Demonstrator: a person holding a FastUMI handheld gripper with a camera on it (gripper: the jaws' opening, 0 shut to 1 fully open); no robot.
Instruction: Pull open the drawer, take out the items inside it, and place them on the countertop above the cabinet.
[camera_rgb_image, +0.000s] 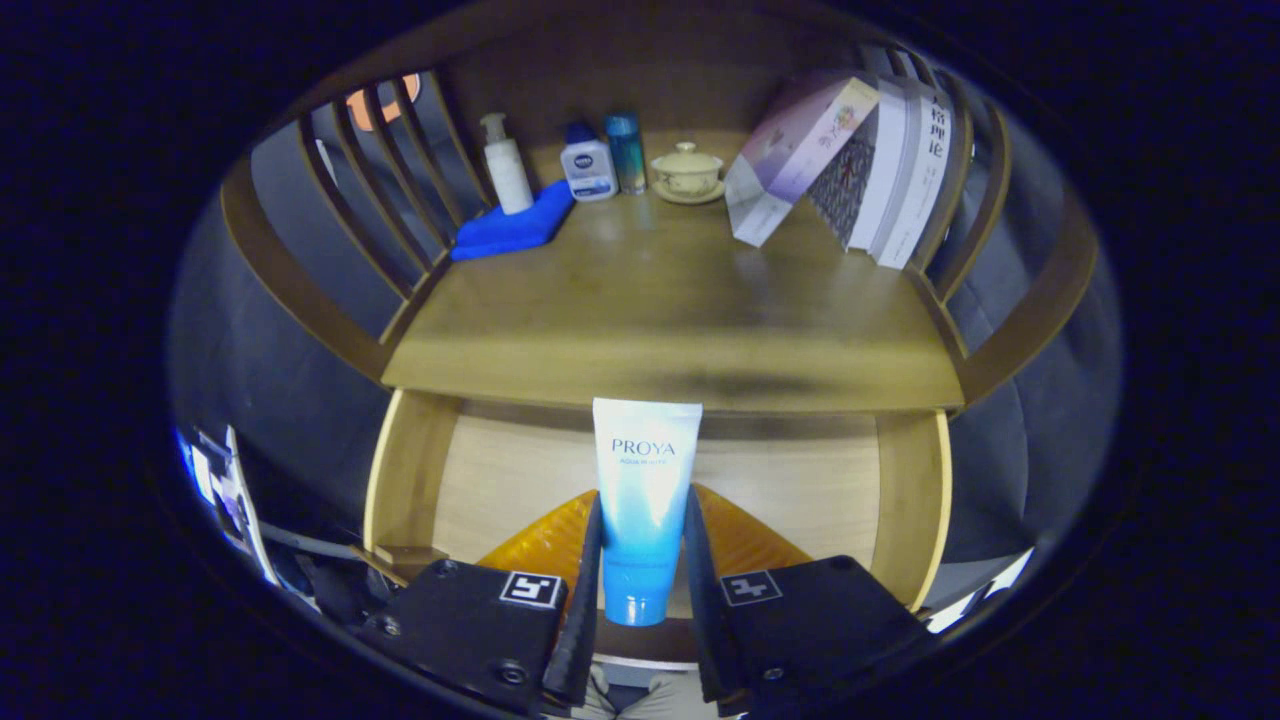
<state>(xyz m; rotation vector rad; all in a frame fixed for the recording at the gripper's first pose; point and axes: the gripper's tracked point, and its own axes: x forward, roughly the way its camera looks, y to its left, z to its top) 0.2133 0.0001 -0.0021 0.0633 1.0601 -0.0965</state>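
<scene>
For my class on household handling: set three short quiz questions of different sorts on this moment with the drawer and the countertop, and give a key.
1. True or false: the jaws of the gripper are shut on the blue-and-white tube.
2. Multiple choice: on the countertop, the white pump bottle stands on
A. the lidded cup's saucer
B. the blue cloth
C. the leaning books
3. Fill in: the open drawer lies directly below the ____.

Key:
1. True: both jaws press its sides, cap end toward the camera.
2. B.
3. Countertop; an orange object lies in the drawer behind the tube.
</scene>
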